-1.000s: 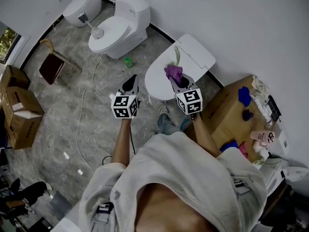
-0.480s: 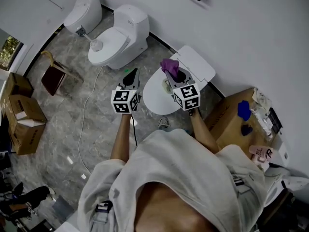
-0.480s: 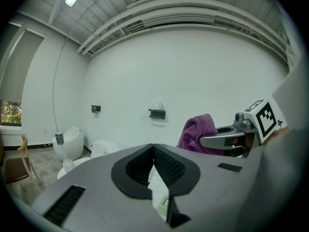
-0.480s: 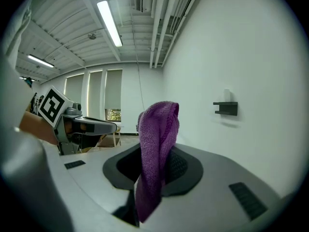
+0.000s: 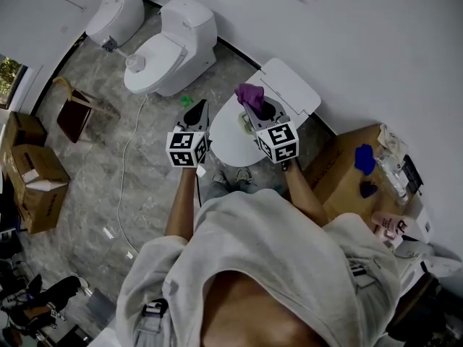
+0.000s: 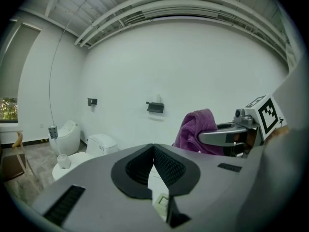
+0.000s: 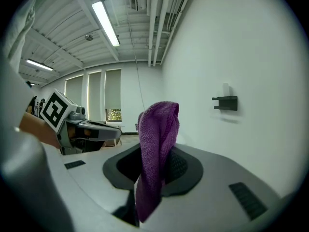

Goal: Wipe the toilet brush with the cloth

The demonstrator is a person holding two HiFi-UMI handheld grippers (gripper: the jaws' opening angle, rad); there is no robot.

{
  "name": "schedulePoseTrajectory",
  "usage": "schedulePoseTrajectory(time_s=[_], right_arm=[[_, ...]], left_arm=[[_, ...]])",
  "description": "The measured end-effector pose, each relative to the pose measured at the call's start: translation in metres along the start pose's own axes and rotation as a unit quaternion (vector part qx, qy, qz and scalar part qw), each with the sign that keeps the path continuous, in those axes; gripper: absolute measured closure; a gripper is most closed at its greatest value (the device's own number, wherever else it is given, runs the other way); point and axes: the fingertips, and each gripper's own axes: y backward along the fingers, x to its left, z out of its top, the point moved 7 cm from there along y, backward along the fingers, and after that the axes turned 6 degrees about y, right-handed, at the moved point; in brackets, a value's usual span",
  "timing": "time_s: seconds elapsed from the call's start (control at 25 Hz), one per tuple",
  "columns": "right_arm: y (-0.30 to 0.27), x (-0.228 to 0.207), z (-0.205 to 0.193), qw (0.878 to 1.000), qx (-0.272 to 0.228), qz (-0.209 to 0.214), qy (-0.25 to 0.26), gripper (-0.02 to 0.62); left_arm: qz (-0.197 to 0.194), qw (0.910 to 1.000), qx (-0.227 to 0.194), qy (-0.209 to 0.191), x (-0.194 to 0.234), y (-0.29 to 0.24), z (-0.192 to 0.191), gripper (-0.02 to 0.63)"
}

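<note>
A white toilet brush in its round holder stands on the closed lid of the middle toilet. It also shows small at the far left of the left gripper view as the brush holder. My left gripper is held in the air, jaws shut with nothing between them. To its right, my right gripper is shut on a purple cloth, which droops over its jaws. Both grippers hover above the near toilet's bowl, far from the brush.
The near toilet's lid is up against the wall. A third toilet stands at the far left. Cardboard boxes and a chair sit left; a cable runs over the floor. A box with blue items stands right.
Both grippers have shifted a little up and left in the head view. The purple cloth stays held in the right gripper. The left jaws remain shut.
</note>
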Motion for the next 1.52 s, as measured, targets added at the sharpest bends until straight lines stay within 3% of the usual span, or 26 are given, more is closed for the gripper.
schedulePoseTrajectory(time_s=[0.32,0.56,0.8,1.04,1.52], right_arm=[[0.019,-0.024,-0.002,0.998,-0.001,-0.064,-0.03,0.495],[0.049,-0.051,-0.019,0.988,0.019,-0.144,-0.056,0.495],[0.078,-0.059,-0.035,0.978,0.036,-0.192,-0.075,0.495],[0.069,-0.053,-0.045,0.976,0.051,-0.193,-0.086,0.495],[0.026,-0.038,-0.085,0.975,0.103,-0.152,-0.125,0.495]], left_arm=[[-0.07,0.9973,0.011,-0.019,-0.016,-0.041,0.015,0.586],[-0.141,0.989,0.031,-0.034,-0.044,-0.075,0.014,0.586],[-0.183,0.981,0.048,-0.043,-0.064,-0.094,0.006,0.586],[-0.195,0.9774,0.069,-0.042,-0.06,-0.104,-0.004,0.586],[-0.206,0.9697,0.127,-0.034,-0.054,-0.127,-0.041,0.586]])
